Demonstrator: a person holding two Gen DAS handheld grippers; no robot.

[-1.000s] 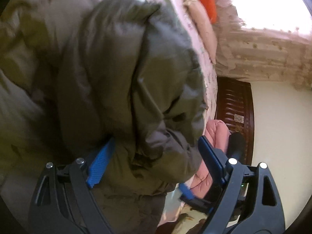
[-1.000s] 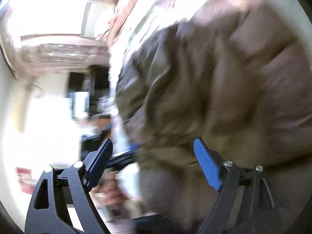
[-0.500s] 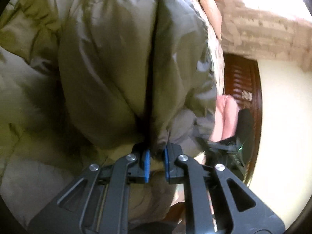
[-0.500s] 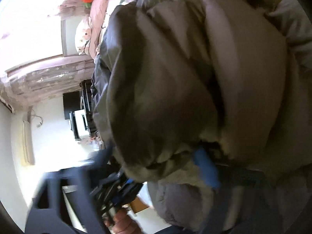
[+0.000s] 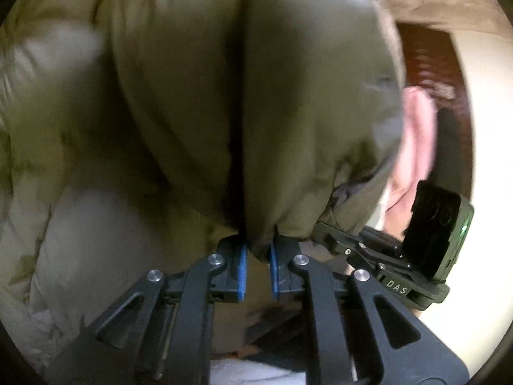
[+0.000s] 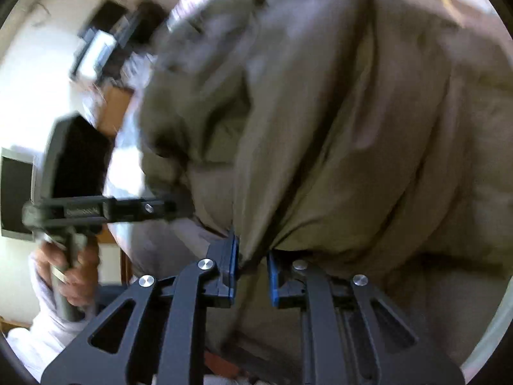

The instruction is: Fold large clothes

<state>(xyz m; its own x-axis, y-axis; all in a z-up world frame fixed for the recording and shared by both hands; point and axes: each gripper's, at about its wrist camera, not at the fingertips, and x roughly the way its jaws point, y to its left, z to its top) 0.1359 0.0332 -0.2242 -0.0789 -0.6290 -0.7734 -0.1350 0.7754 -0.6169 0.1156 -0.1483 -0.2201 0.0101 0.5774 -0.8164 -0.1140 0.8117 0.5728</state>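
Both your grippers, wide apart a second ago, now pinch the olive padded jacket (image 5: 198,102).
Left gripper (image 5: 258,256): jaws nearly closed, clamping a fabric fold. Right gripper (image 6: 253,264): jaws closing on a gathered edge. Only the right view shows your left hand (image 6: 72,269); only the left shows pink cloth (image 5: 416,134).

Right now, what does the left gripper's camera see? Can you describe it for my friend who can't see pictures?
The left gripper, with blue pads, is pinching a bunched fold of a puffy olive-green jacket that fills most of the blurry view. At the right edge are something pink, dark wooden furniture and the other gripper's black camera.
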